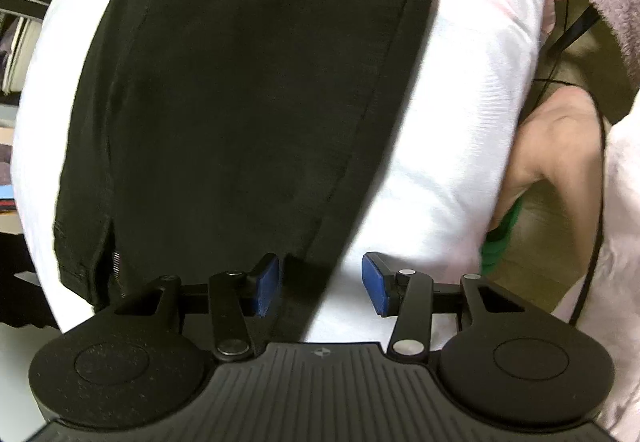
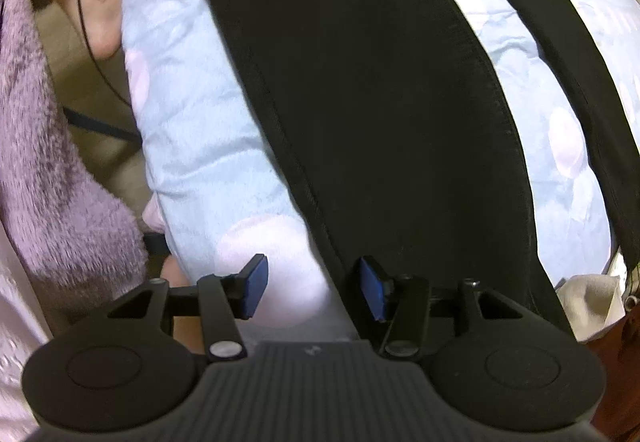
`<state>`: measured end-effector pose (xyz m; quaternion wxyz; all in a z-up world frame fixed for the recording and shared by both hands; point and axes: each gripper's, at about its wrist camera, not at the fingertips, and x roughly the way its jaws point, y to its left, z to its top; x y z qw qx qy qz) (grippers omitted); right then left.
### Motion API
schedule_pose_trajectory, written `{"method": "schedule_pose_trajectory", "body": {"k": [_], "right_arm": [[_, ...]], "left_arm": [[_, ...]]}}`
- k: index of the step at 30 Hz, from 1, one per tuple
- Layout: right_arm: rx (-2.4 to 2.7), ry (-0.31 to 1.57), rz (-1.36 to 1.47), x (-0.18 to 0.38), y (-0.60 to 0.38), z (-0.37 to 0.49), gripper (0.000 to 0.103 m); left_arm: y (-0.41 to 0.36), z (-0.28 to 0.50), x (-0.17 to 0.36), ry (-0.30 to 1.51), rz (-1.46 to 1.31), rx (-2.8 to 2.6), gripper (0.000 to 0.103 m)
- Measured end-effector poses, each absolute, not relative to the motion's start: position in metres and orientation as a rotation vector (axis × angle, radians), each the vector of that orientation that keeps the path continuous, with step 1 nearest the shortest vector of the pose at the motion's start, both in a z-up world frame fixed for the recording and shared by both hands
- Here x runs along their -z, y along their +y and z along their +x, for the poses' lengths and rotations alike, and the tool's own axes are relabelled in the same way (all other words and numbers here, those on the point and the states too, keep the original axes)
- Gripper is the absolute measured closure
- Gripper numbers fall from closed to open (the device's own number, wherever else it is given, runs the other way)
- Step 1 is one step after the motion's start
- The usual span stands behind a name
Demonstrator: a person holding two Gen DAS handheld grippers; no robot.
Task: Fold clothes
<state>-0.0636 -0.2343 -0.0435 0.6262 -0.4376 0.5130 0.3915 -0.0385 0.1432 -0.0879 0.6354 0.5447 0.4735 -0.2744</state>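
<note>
Left claw [image 1: 320, 288]: blue pads apart and holding nothing; it hangs over the near hem of the black trousers [image 1: 240, 101], one pad above the cloth and the other above the bedding, likely lined up to nip that edge.
Trousers: spread flat and lengthwise on the pale quilt [image 1: 460, 121], legs running away from the cameras, a small slit at the hem on the left; laid out smooth, they look ready for a first fold.
Quilt: soft and padded, so it may give under a pinch.
Right claw [image 2: 310, 288]: pads likewise apart and empty, straddling the trousers' left edge near the quilt's front, seemingly poised for a matching grip.
Beside the bed: a fuzzy mauve garment [image 2: 48, 161], a bare foot [image 2: 100, 9] and a thin black cable.
Step judged: both hem corners not yet gripped.
</note>
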Motion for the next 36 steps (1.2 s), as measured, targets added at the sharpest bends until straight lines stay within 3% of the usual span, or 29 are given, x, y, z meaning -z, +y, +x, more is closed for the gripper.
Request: {"method": "schedule_pose_trajectory", "body": {"k": [9, 18, 25, 28, 30, 36], "right_arm": [[-0.848, 1.188, -1.024, 0.046, -0.275, -0.06, 0.048], [-0.784, 1.086, -1.025, 0.044, -0.291, -0.059, 0.05], [-0.812, 0.999, -1.18, 0.062, -0.272, -0.066, 0.051], [-0.789, 0.977, -1.197, 0.06, -0.27, -0.064, 0.065], [-0.772, 0.95, -1.176, 0.054, -0.268, -0.062, 0.091], [-0.647, 0.819, -1.036, 0.014, -0.275, -0.044, 0.094]], "left_arm": [[0.144, -0.027, 0.098, 1.101, 1.276, 0.614, 0.06], [0.148, -0.028, 0.099, 1.089, 1.257, 0.591, 0.058], [0.149, -0.031, 0.102, 1.069, 1.251, 0.553, 0.054], [0.15, -0.034, 0.104, 1.052, 1.247, 0.541, 0.054], [0.151, -0.036, 0.105, 1.042, 1.246, 0.534, 0.054], [0.15, -0.046, 0.109, 0.981, 1.289, 0.498, 0.047]]}}
